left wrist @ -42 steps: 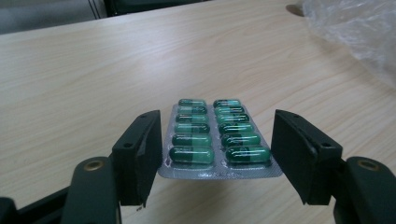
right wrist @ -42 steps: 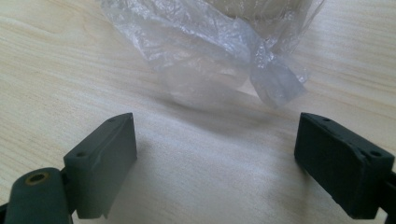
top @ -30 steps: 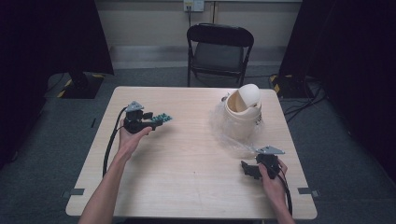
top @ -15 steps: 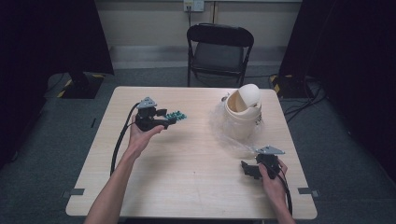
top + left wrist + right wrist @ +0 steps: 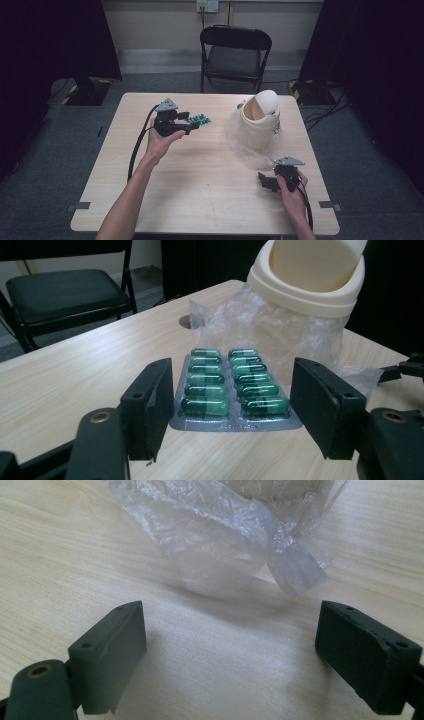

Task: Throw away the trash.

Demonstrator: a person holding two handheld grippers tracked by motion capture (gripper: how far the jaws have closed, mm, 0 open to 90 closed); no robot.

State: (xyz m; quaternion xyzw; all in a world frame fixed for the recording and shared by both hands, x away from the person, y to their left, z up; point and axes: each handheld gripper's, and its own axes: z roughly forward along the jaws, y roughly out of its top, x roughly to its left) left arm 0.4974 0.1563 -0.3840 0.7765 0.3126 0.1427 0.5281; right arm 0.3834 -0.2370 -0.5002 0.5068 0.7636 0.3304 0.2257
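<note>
A blister pack of green capsules (image 5: 199, 119) hangs above the table's back left, held by its two side edges in my left gripper (image 5: 192, 125). In the left gripper view the pack (image 5: 232, 390) lies flat between the black jaws, pointing toward a cream swing-lid bin (image 5: 305, 275). That bin (image 5: 260, 117) stands at the back right, with a clear plastic bag (image 5: 240, 137) spilling out around its base. My right gripper (image 5: 264, 181) rests near the front right corner, jaws wide open with nothing between them (image 5: 230, 625). Crumpled plastic bag (image 5: 225, 530) lies just ahead of it.
The light wooden table (image 5: 200, 200) is bare across its middle and front. A black folding chair (image 5: 235, 50) stands behind the far edge. Cables trail from both grippers along the person's forearms.
The left hand has carried the blister pack to the right and upward, closer to the bin. The right hand and its gripper have stayed where they were.
</note>
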